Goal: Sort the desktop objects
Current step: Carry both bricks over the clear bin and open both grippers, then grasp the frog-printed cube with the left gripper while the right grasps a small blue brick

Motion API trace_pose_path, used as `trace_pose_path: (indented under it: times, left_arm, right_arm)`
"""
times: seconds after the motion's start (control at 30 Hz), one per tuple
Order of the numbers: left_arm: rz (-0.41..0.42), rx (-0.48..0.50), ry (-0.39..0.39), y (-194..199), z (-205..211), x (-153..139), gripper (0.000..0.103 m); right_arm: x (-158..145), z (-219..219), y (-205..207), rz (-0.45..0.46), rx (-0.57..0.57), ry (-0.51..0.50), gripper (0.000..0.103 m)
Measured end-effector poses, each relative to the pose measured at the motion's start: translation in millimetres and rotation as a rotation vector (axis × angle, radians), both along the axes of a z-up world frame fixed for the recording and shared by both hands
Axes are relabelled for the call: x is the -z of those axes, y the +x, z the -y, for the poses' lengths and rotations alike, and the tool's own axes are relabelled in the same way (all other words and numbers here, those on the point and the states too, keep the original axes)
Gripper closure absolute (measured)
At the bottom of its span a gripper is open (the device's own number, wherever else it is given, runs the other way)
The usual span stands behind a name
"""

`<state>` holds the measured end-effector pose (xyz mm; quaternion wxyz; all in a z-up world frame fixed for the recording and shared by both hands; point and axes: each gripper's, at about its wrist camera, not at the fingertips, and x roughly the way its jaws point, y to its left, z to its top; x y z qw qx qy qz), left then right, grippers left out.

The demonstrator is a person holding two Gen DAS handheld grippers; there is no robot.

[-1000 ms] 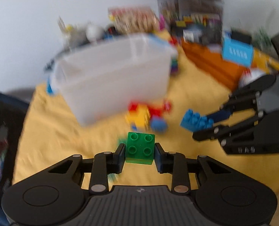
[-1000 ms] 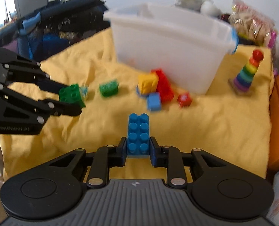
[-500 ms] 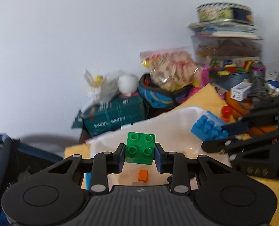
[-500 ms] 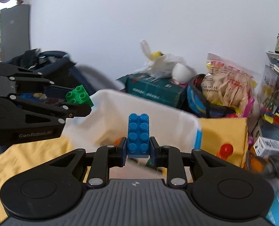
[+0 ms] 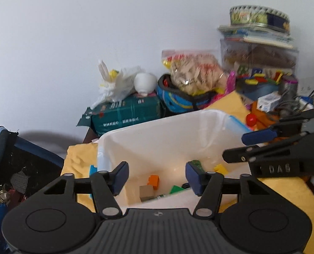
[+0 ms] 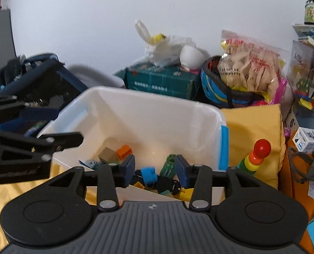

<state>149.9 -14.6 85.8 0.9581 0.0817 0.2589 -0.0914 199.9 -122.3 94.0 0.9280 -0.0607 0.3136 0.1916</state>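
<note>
Both my claws, left (image 5: 154, 176) and right (image 6: 154, 170), just sprang open empty over the white bin (image 6: 157, 108), bricks dropped in, more sorting probably left.

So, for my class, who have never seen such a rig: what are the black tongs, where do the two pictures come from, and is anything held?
A person holds a two-finger gripper in each hand, each with its own camera looking along the fingers. One picture is from the left gripper, the other from the right gripper. Both hang over a white plastic bin on a yellow cloth. Their jaws have just opened and nothing sits between them. Toy bricks, such as an orange brick, lie in the bin. A ring-stacking toy stands beside it.
</note>
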Motion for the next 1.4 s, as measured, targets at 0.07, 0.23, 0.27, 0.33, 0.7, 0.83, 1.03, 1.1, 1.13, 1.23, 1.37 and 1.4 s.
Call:
trace_pose_path:
  times: [0.07,0.23,0.27,0.33,0.7,0.83,1.03,1.1,1.13,1.23,1.37,1.4]
  left_arm:
    - [0.01,-0.001,-0.014,-19.2,-2.8,2.9,0.031]
    - [-0.067,0.005,-0.016,-64.2,-2.6,37.2,0.031]
    - [-0.087,0.004,-0.028,-71.4,-2.4,45.6,0.031]
    - [-0.15,0.038,-0.07,-81.6,-1.2,65.2,0.031]
    - [-0.325,0.086,0.018,-103.9,16.7,131.6,0.039]
    - [-0.31,0.037,0.045,-102.1,8.8,131.1,0.039]
    - [-0.313,-0.025,0.055,-87.9,-2.5,131.6,0.039]
    - [-0.312,-0.037,0.057,-82.3,-5.1,132.2,0.039]
    - [-0.319,-0.044,0.058,-77.9,-6.1,133.5,0.039]
    - [-0.382,-0.058,0.011,-62.5,-13.5,140.2,0.05]
    - [-0.395,-0.064,-0.063,-56.7,-25.1,141.6,0.071]
    - [-0.396,-0.06,-0.072,-57.4,-26.5,141.3,0.071]
  right_arm:
    - [-6.2,4.7,-12.1,0.024,-0.021,0.033,0.051]
    - [-1.8,21.1,-51.0,0.04,-0.043,0.058,0.044]
    - [4.5,24.3,-59.2,0.026,-0.044,0.055,0.043]
    - [21.1,26.9,-69.0,-0.017,-0.039,0.041,0.043]
    - [97.2,1.4,-96.3,-0.133,-0.184,-0.129,0.062]
    - [104.1,-24.2,-92.8,-0.023,-0.291,-0.253,0.067]
    - [128.6,-48.3,-79.2,0.009,-0.316,-0.389,0.07]
    - [134.8,-49.3,-74.6,0.014,-0.308,-0.416,0.07]
    - [134.7,-47.2,-72.0,0.013,-0.299,-0.397,0.073]
    - [133.7,-38.0,-63.6,-0.031,-0.252,-0.335,0.086]
    - [124.5,-15.8,-70.2,-0.116,-0.189,-0.185,0.086]
    - [122.7,-11.0,-73.7,-0.129,-0.18,-0.158,0.086]
